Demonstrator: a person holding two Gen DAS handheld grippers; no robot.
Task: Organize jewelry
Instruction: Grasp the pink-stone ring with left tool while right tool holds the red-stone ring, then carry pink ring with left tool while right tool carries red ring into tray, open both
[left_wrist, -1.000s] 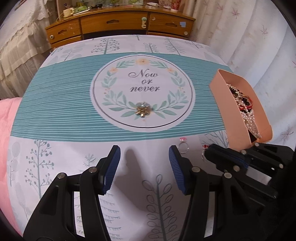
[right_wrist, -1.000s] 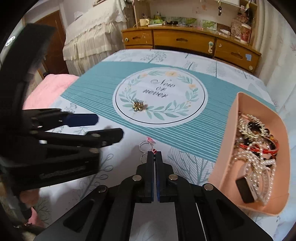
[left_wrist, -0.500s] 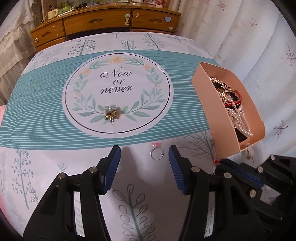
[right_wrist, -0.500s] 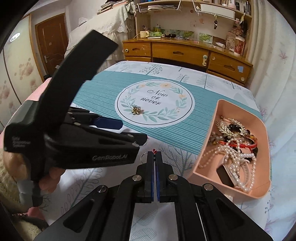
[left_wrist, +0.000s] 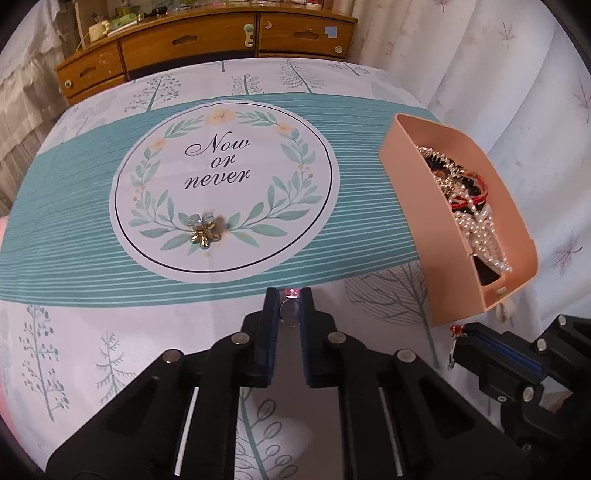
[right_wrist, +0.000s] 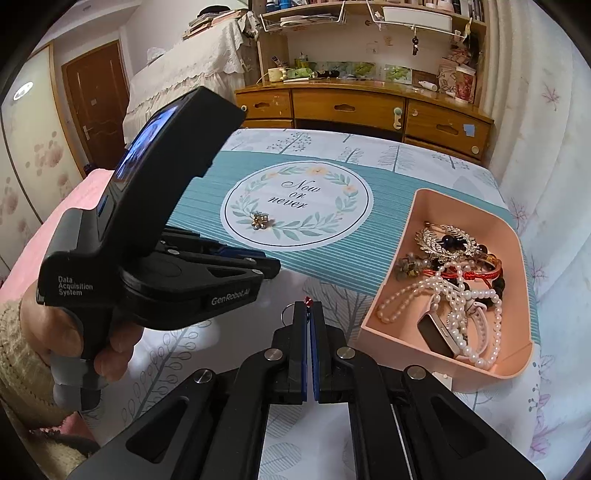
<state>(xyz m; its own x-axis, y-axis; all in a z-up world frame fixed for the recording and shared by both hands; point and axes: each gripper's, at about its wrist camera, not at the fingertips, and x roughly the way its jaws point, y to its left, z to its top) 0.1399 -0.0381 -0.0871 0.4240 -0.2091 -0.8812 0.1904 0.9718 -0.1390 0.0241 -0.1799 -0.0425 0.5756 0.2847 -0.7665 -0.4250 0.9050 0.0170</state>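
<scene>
Your left gripper (left_wrist: 289, 308) sits at lower centre of the left wrist view with its blue pads closed onto a silver ring with a pink stone (left_wrist: 290, 309); the band stands upright between the pads and the pink stone peeks out just above the tips, over the white part of the tablecloth (left_wrist: 110, 332) just below the teal band

Your right gripper (right_wrist: 309, 314) is at lower centre of the right wrist view, jaws pressed together on a second ring with a red stone (right_wrist: 307, 302); the red stone shows at the very tips and a bit of the silver band curves out on the left side. In the left wrist view that same ring hangs from the tips at the lower right

The pink tray (right_wrist: 391, 254) lies to the right in both views, holding pearl strands, a silver leaf brooch, red cords and a watch. A gold flower brooch (left_wrist: 203, 232) lies on the printed wreath in the middle of the cloth, well apart from both grippers. Your left hand (right_wrist: 55, 332) grips the handle at the lower left of the right wrist view
</scene>
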